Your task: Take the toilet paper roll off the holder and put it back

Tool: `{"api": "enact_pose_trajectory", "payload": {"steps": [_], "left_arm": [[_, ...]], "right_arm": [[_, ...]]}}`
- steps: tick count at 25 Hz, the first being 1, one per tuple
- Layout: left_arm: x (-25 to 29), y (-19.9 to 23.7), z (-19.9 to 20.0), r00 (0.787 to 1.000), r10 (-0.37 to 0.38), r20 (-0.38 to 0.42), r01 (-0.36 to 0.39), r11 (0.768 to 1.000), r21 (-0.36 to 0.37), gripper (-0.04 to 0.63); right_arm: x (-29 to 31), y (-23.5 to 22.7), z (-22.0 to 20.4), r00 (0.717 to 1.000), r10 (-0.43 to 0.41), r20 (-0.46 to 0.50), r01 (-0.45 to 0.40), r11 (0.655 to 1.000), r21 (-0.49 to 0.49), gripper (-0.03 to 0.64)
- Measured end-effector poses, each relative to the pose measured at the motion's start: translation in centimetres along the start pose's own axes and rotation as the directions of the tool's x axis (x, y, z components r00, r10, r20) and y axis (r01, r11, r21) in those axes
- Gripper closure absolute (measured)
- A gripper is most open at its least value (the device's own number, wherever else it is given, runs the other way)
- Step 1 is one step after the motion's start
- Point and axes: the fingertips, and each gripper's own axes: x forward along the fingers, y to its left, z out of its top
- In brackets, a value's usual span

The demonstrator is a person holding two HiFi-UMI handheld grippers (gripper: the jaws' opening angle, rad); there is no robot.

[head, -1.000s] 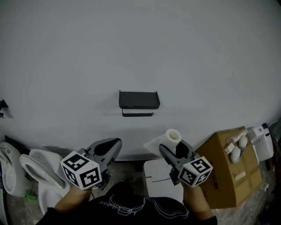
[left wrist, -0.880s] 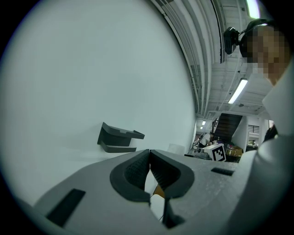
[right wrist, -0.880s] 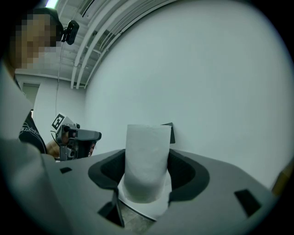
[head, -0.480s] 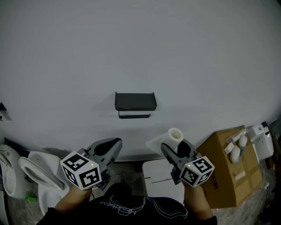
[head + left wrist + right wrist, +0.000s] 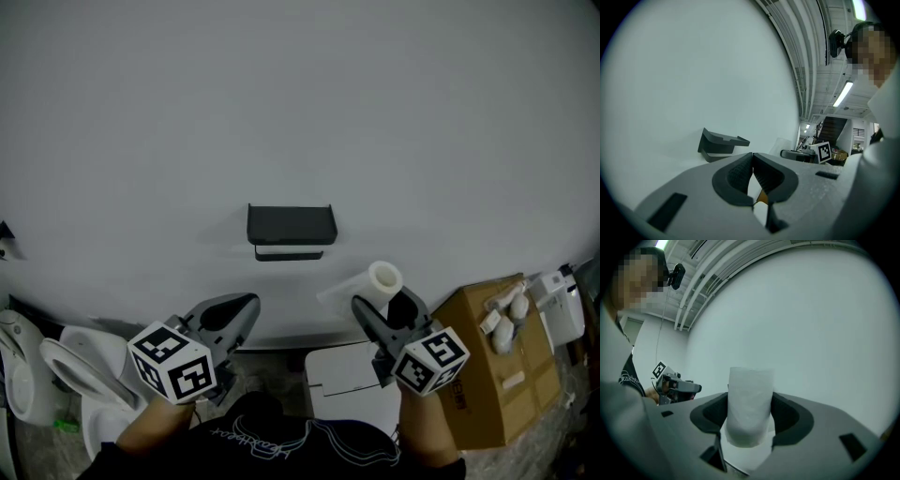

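Two grippers are in our hands, both pointing level at the pale wall (image 5: 300,94). Far left, low by the floor, we see a white toilet (image 5: 66,361). Next comes our left gripper (image 5: 232,311), its jaws pressed together with nothing between them. Above it and to the right, the black holder (image 5: 291,225) is fixed to the wall. Lower and further right, our right gripper (image 5: 386,309) is clamped on the toilet paper roll (image 5: 382,279). It stands upright between the pads, off the holder and apart from it, with a loose sheet hanging to its left. Furthest right, a cardboard box (image 5: 487,375) carries a few small white items.
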Motion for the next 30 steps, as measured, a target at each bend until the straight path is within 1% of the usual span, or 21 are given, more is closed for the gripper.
{"api": "enact_pose_trajectory", "payload": {"steps": [8, 15, 24, 30], "left_arm": [[0.9, 1.2, 1.0, 1.0, -0.014, 0.006, 0.014, 1.0, 0.009, 0.59], [1.8, 3.3, 2.2, 1.0, -0.023, 0.016, 0.023, 1.0, 0.009, 0.59], [3.2, 5.2, 3.0, 0.999, -0.043, 0.021, 0.043, 0.999, 0.02, 0.589], [4.1, 6.4, 3.6, 0.999, -0.04, 0.027, 0.04, 0.999, 0.003, 0.589]], "right_arm": [[1.7, -0.4, 3.1, 0.999, 0.006, 0.049, -0.004, 0.999, -0.052, 0.337], [4.3, -0.6, 5.6, 0.996, 0.022, 0.086, -0.014, 0.996, -0.085, 0.337], [7.7, -0.6, 7.7, 0.994, 0.047, 0.095, -0.033, 0.989, -0.144, 0.337], [10.5, -1.1, 8.0, 0.996, 0.062, 0.07, -0.05, 0.986, -0.161, 0.337]]}}
